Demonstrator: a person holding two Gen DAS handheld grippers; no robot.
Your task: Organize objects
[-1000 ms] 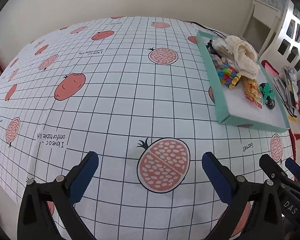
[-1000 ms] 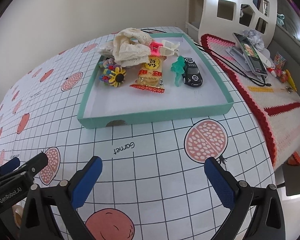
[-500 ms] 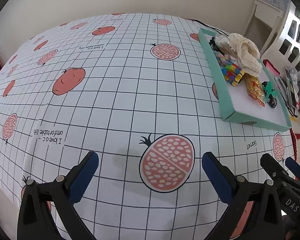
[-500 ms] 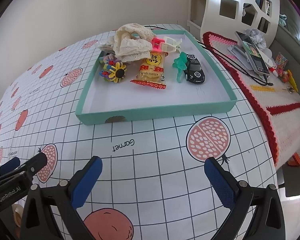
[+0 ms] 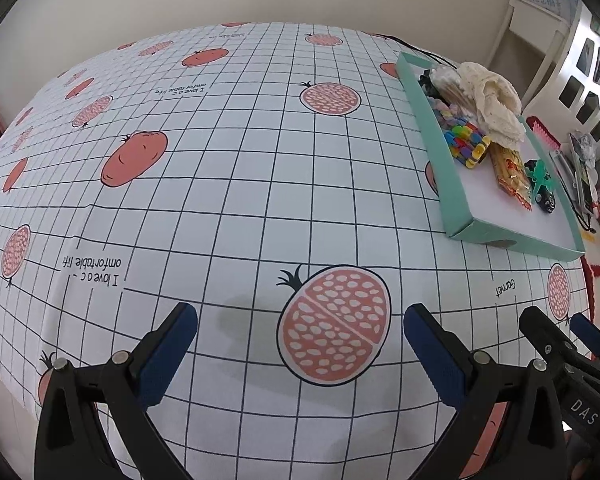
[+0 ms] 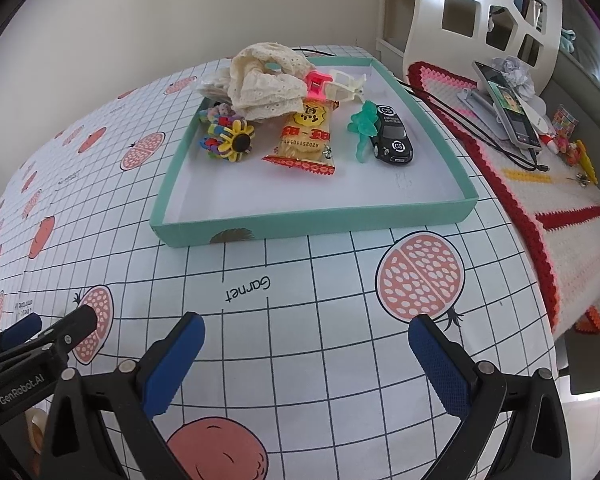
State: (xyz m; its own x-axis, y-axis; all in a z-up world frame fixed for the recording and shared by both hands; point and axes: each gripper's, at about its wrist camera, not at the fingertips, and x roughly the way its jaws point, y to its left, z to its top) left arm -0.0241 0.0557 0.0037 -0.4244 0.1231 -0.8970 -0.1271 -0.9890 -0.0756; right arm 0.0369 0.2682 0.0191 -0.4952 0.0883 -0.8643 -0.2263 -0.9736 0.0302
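Note:
A shallow teal tray (image 6: pixel 316 222) (image 5: pixel 460 184) rests on the pomegranate-print tablecloth. Inside lie a cream lace cloth (image 6: pixel 266 80), a colourful flower hair tie (image 6: pixel 232 140), a yellow snack packet (image 6: pixel 306 140), a green plastic figure (image 6: pixel 362 128), a black toy car (image 6: pixel 392 138), a pink clip (image 6: pixel 318 84) and white glasses (image 6: pixel 346 86). My right gripper (image 6: pixel 306 346) stands open over the cloth in front of the tray, empty. My left gripper (image 5: pixel 300 338) is open and empty above a pomegranate print, the tray far to its right.
A red-and-white crocheted mat (image 6: pixel 540 184) to the right carries a phone on a stand (image 6: pixel 508 108), a black cable (image 6: pixel 500 148) and small toys (image 6: pixel 572 148). A white lattice shelf (image 6: pixel 488 12) stands behind. The tablecloth (image 5: pixel 220 160) spreads wide to the left.
Both grippers stay open. The views have shifted slightly, with the tray sitting a little farther and higher in the right wrist view.

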